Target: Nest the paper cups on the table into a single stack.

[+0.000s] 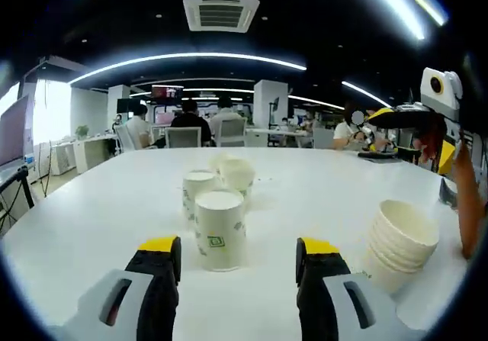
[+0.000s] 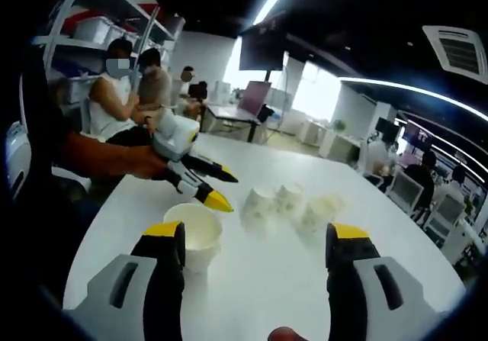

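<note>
Three single white paper cups stand near the middle of the white table (image 1: 91, 219): the nearest cup (image 1: 219, 230) with a green mark, a second cup (image 1: 197, 191) behind it, and a third cup (image 1: 237, 175) that leans. A stack of several nested cups (image 1: 398, 246) sits to the right, mouth up. My left gripper (image 1: 239, 248) is open, and the nearest cup stands just beyond its jaws. My right gripper (image 2: 255, 231) is open too, with the stack (image 2: 195, 235) just beyond its left jaw. The single cups (image 2: 288, 202) are blurred further on. The left gripper (image 2: 219, 188) reaches in from the left, and the right gripper (image 1: 412, 120) hangs at the upper right.
A person's hand (image 2: 145, 162) and forearm hold the left gripper. People sit at the far table edge (image 1: 191, 123) and beside the table (image 2: 114, 97). Office chairs, desks and shelves (image 2: 91, 28) surround the table.
</note>
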Demonstrator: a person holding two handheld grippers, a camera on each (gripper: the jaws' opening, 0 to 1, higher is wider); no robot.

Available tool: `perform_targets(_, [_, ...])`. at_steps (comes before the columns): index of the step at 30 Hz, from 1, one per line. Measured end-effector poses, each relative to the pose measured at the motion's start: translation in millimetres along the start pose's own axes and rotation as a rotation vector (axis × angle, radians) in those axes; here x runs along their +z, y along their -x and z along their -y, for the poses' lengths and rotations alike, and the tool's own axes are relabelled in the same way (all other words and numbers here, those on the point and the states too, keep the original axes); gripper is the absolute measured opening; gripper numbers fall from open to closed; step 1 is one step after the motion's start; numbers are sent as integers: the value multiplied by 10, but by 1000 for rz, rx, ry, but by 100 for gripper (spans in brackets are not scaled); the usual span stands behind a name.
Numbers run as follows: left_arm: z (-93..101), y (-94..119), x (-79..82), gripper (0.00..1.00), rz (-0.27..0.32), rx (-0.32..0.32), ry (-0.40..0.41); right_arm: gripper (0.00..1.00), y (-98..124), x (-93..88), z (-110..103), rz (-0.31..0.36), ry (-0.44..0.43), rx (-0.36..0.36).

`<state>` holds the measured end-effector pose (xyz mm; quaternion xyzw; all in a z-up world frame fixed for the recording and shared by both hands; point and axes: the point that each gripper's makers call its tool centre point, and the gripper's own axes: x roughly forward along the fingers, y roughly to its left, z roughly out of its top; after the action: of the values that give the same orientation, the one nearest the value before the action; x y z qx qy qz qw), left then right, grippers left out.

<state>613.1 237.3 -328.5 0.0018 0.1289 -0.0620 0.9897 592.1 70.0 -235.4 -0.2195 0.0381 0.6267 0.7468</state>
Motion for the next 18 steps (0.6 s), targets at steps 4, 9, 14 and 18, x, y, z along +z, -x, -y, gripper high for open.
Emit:
perform_targets(4, [-3, -133, -4, 63, -5, 6, 7, 77, -20, -26, 3, -7, -1, 6])
perform_targets(9, [-72, -235, -9, 61, -13, 29, -17, 76, -44, -60, -10, -17, 0, 11])
perform_targets(14, [-23, -282, -23, 60, -11, 33, -36, 74, -64, -90, -28, -26, 5, 20])
perform_targets(18, [11, -332, -22, 58, -11, 40, -43, 74, -77, -101, -44, -29, 6, 26])
